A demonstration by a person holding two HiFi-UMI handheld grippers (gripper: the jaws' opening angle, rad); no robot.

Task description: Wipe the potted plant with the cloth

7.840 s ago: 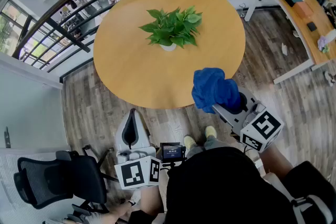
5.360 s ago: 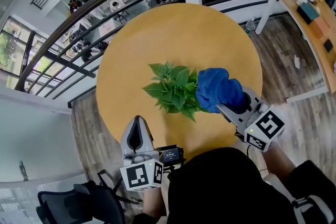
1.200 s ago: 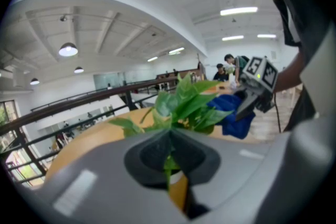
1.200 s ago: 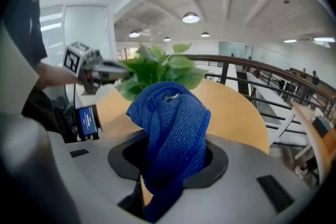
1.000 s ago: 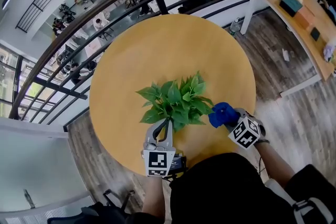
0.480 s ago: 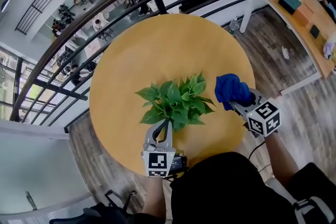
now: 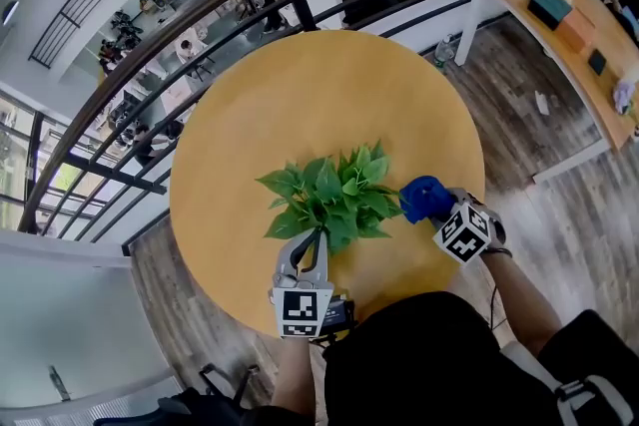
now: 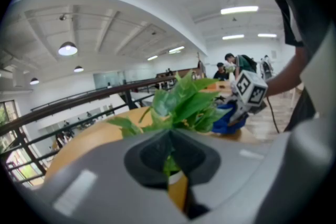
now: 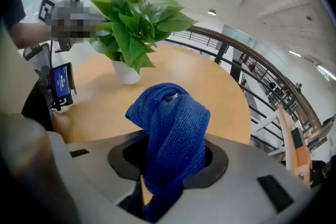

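- Right tool (image 7: 431, 207): jaws clamped on a blue knitted cloth (image 7: 423, 197), which is bunched up over the tips. The wad sits just beside the right-hand leaves of the potted plant (image 7: 334, 195).
- Left tool (image 7: 313, 238): jaws closed, tips in among the near leaves. Green shows right at the tips; I cannot tell whether a leaf is pinched.
- Markings: each tool carries a marker cube (image 7: 461, 234) with black-and-white square patterns. A small blue screen (image 9: 60, 84) rides on my left tool; its print is too small to read.
- Potted plant: broad green leaves in a small white pot (image 9: 126, 73), standing upright on the near half of the worktop.
- Worktop (image 7: 300, 105): round, honey-coloured wood.
- Room: grey-brown plank floor (image 7: 519, 105); a curved dark railing (image 7: 200, 0) runs behind the worktop, with a lower level and people beyond it; a long wooden desk (image 7: 559, 15) on white legs stands at the far right with small items on it.
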